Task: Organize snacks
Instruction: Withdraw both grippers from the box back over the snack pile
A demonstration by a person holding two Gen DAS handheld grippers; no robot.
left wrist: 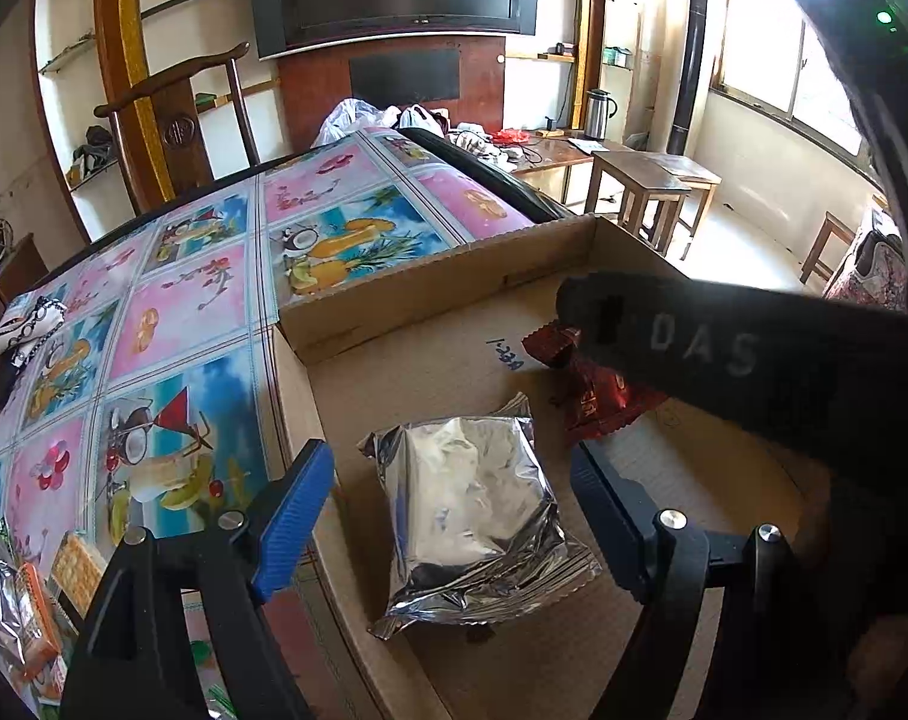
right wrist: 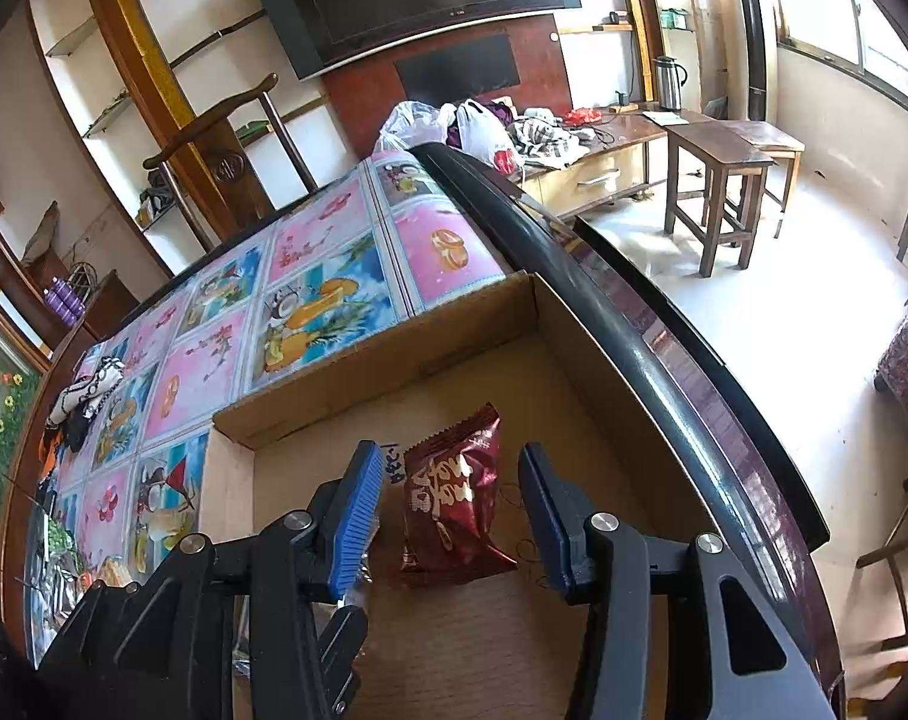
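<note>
A shallow cardboard box [left wrist: 423, 288] [right wrist: 381, 366] stands on the table. In the left wrist view a silver foil packet [left wrist: 478, 516] lies flat on the box floor, between the blue pads of my left gripper [left wrist: 447, 450]. That gripper is open and its pads stand clear of the foil. Deeper in the box lies a dark red snack packet [left wrist: 592, 402] [right wrist: 454, 504]. My right gripper [right wrist: 447, 449] is open around it, with a gap on both sides. Its black body [left wrist: 724, 354] crosses the left wrist view above the red packet and hides part of it.
A fruit-patterned cloth [left wrist: 201, 300] [right wrist: 225, 360] covers the table. More snack packets [left wrist: 33, 618] lie at its near left corner, and a black-and-white item [left wrist: 21, 330] at its left edge. The table's dark rim [right wrist: 664, 372] runs beside the box. A wooden chair [left wrist: 171, 120] stands behind.
</note>
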